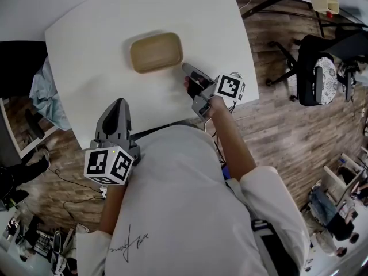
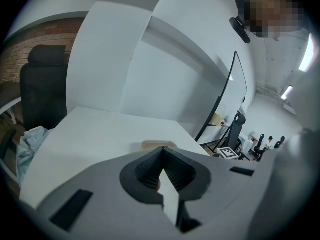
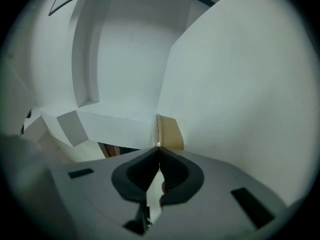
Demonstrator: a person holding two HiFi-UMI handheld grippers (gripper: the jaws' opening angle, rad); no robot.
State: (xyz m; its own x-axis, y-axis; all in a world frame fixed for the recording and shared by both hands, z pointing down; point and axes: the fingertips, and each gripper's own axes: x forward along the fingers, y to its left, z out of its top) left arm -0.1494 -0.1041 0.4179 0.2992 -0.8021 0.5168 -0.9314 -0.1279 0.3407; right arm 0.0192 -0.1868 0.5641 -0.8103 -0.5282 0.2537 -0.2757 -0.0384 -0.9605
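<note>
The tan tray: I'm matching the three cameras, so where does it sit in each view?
Head view: tan tray upper centre, on the white table.
Left gripper view: tan tray a thin strip just above the jaws.
Right gripper view: tan tray tilted, just above the jaws.
Shared landmark: the white table.

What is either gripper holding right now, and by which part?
Nothing. Both the left gripper and the right gripper have jaws together and empty; the tan tray lies apart on the table.
</note>
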